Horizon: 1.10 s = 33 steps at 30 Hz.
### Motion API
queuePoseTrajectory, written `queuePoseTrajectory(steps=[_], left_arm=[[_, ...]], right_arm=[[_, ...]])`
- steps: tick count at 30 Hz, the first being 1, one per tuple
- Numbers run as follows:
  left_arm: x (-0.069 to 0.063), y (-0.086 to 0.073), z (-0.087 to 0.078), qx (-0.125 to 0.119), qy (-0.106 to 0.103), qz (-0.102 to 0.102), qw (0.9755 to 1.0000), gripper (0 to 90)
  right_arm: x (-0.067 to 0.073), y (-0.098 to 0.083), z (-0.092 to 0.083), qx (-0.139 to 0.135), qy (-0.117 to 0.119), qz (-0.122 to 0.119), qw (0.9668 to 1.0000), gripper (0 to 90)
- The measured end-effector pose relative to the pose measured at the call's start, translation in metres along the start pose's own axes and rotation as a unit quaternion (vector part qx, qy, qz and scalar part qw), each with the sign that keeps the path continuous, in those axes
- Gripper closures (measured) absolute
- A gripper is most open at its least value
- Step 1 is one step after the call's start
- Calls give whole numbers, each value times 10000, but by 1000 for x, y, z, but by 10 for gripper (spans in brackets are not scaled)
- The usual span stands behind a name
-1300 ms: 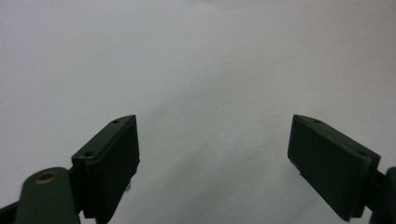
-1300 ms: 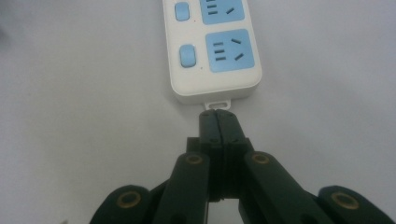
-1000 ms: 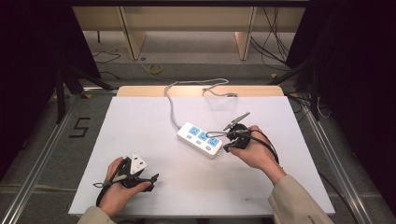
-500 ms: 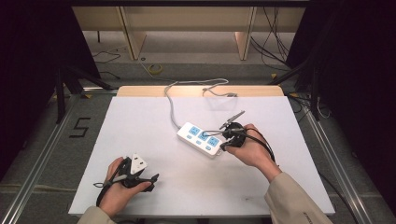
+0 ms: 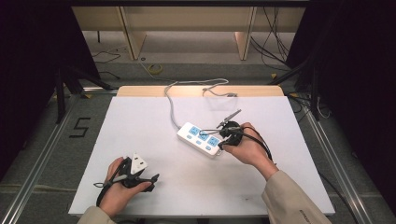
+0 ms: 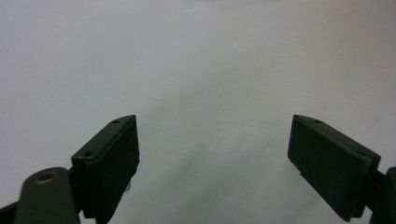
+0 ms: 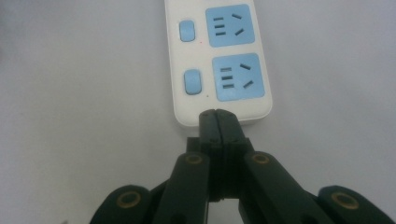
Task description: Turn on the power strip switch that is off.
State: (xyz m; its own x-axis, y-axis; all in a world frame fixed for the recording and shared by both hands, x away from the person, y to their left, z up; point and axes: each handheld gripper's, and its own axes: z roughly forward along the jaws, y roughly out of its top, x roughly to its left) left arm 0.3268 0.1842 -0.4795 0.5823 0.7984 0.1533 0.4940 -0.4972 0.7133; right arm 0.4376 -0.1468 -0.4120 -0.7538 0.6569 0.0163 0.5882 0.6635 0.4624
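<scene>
Power strip [image 7: 219, 65]: white casing, light blue socket faces and light blue switch buttons, pale grey cable. Worktop [image 5: 140, 121]: plain white surface, light wood strip along its far edge. Right gripper [image 7: 218, 116]: black jaws, brass-coloured rivets at the pivots. Left gripper [image 6: 215, 158]: black jaws; light grey three-cornered plate on top. Floor [image 5: 56, 154]: grey, marked with a black "5". Sleeves: beige.

Power strip [image 5: 201, 139] and its cord [image 5: 172, 108] obstruct mid-table.

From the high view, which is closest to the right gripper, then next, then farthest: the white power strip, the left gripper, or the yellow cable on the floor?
From the right gripper:
1. White power strip with blue sockets, at its tips, table centre.
2. Yellow cable coil, floor beyond the table.
3. Left gripper, near left corner; too close to call with 2.
</scene>
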Motion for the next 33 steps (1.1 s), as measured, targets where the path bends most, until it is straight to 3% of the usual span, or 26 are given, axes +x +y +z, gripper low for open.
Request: queuePoseTrajectory(steps=[33], left_arm=[[0, 0, 1, -10, -16, -6, 10000, 164]], right_arm=[[3, 18, 16, 163, 0, -46, 9999, 900]])
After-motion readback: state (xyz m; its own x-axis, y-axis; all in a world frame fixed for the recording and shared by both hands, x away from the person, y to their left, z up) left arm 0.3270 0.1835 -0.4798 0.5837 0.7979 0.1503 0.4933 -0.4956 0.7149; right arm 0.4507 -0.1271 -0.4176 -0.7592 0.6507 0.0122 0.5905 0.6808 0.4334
